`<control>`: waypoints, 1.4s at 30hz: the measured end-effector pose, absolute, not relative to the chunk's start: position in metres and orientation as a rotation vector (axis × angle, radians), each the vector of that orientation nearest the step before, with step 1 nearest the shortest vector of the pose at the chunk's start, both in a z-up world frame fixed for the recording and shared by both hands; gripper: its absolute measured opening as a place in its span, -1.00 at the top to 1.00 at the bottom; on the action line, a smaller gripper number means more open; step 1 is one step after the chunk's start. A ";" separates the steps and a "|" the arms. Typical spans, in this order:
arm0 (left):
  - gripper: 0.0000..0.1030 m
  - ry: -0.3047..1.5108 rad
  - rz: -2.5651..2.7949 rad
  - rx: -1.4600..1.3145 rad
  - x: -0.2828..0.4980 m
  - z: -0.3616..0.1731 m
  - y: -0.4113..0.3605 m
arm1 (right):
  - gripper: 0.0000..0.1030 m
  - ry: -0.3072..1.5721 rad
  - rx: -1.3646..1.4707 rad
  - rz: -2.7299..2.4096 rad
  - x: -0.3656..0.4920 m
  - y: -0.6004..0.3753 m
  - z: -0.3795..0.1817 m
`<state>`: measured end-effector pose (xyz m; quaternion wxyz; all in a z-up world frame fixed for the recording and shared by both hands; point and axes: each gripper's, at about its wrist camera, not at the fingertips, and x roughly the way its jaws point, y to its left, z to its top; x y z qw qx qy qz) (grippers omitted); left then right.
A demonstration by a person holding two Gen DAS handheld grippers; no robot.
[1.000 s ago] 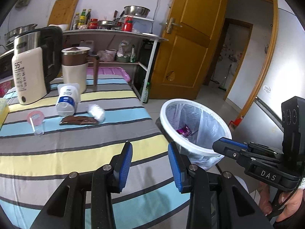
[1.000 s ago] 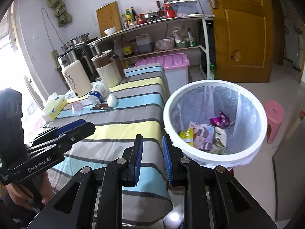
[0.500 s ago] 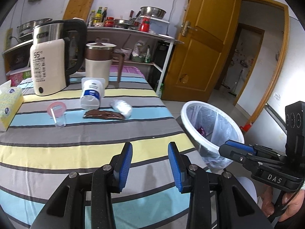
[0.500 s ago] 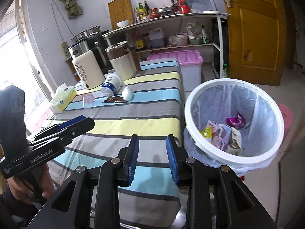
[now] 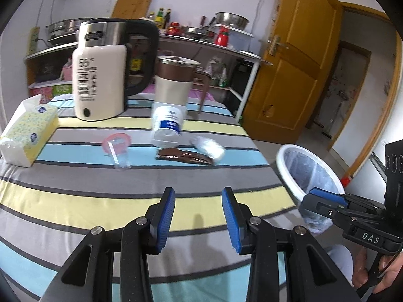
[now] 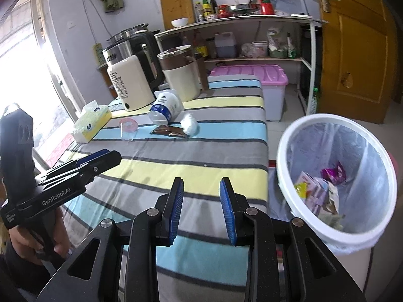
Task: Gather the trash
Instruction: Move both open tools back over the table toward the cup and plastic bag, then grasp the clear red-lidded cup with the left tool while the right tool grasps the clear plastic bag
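On the striped tablecloth [image 5: 75, 196] lie a brown wrapper [image 5: 183, 156] [image 6: 169, 131], a crumpled white wad [image 5: 207, 147] [image 6: 189, 125], a tipped white and blue bottle [image 5: 168, 125] [image 6: 163, 108] and a clear cup with a pink lid [image 5: 117, 146] [image 6: 128, 128]. My left gripper [image 5: 198, 216] is open and empty above the near table edge. My right gripper [image 6: 201, 209] is open and empty, beside the white bin [image 6: 284, 156] that holds wrappers. The bin also shows in the left wrist view [image 5: 284, 156].
A white kettle [image 5: 99, 80], a brown and cream jug [image 5: 176, 83] and a tissue box [image 5: 27, 130] stand at the table's back and left. A pink-lidded storage box [image 6: 252, 73], a shelf rack [image 6: 252, 20] and an orange door [image 6: 352, 50] are behind.
Both grippers have swung left, away from the bin and toward the table items. The right gripper's jaws have opened wider.
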<state>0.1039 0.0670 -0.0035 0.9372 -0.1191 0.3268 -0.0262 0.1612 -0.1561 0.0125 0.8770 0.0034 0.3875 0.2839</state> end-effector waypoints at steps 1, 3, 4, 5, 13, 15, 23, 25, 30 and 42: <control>0.25 0.668 -0.043 -0.246 0.106 -0.004 0.071 | 0.39 0.809 0.004 0.599 0.164 -0.152 0.012; 0.25 0.668 -0.018 -0.252 0.110 -0.004 0.080 | 0.35 0.812 -0.002 0.612 0.171 -0.143 0.012; 0.25 0.669 -0.004 -0.256 0.113 -0.005 0.086 | 0.33 0.813 -0.006 0.617 0.174 -0.139 0.012; 0.25 0.671 0.008 -0.259 0.115 -0.005 0.090 | 0.32 0.815 -0.012 0.624 0.178 -0.135 0.011; 0.23 0.716 0.092 -0.272 0.145 -0.017 0.119 | 0.32 0.827 -0.052 0.652 0.212 -0.103 0.008; 0.17 0.728 0.106 -0.285 0.153 -0.021 0.125 | 0.32 0.831 -0.056 0.655 0.221 -0.098 0.007; 0.13 0.763 0.143 -0.296 0.179 -0.031 0.138 | 0.32 0.858 -0.088 0.654 0.255 -0.076 -0.005; 0.13 0.775 0.151 -0.307 0.185 -0.035 0.141 | 0.32 0.863 -0.088 0.654 0.263 -0.073 -0.007; 0.13 0.790 0.167 -0.328 0.195 -0.041 0.148 | 0.32 0.881 -0.104 0.661 0.280 -0.060 -0.016; 0.13 0.816 0.187 -0.345 0.209 -0.052 0.155 | 0.32 0.931 -0.113 0.649 0.304 -0.045 -0.035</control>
